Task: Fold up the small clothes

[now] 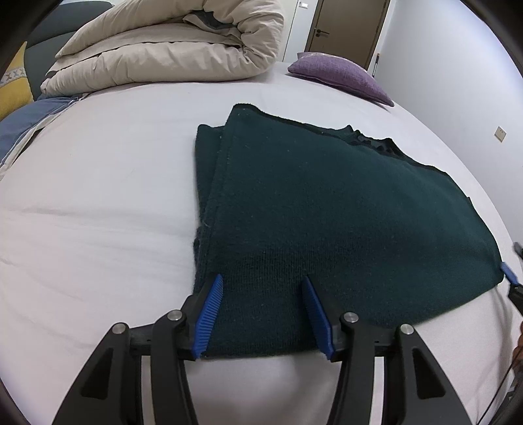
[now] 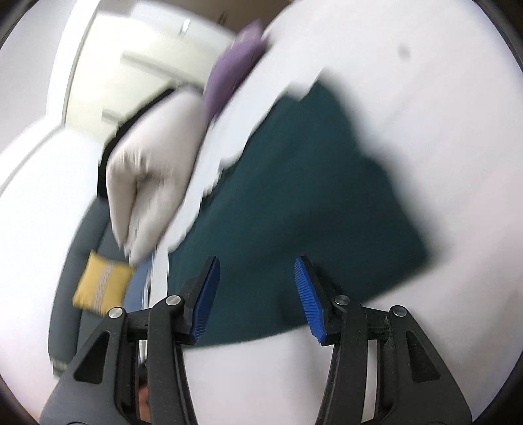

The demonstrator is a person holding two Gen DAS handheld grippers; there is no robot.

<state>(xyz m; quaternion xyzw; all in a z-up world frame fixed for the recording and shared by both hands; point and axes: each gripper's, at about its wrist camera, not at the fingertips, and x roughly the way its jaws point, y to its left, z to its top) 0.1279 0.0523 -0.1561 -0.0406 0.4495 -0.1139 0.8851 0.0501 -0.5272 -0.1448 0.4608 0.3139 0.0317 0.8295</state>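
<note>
A dark green knit garment [image 1: 310, 202] lies folded flat on the white bed sheet [image 1: 98, 202], with a doubled fold along its left side. My left gripper [image 1: 261, 279] hovers over the garment's near edge, jaws open, and the cloth lies flat between the blue pads [image 1: 209, 314] without being pinched. The right wrist view is blurred by motion. There my right gripper [image 2: 256, 261] stands open above a near edge of the garment [image 2: 294, 183], with nothing pressed between its pads. One blue fingertip [image 1: 508, 273] of the right gripper shows at the garment's right corner.
A rolled beige duvet [image 1: 170, 49] lies at the far side of the bed, with a purple cushion [image 1: 343, 73] to its right. At the far left are a yellow cushion [image 1: 11, 88] and blue bedding [image 1: 29, 121]. A closed door [image 1: 346, 26] stands behind.
</note>
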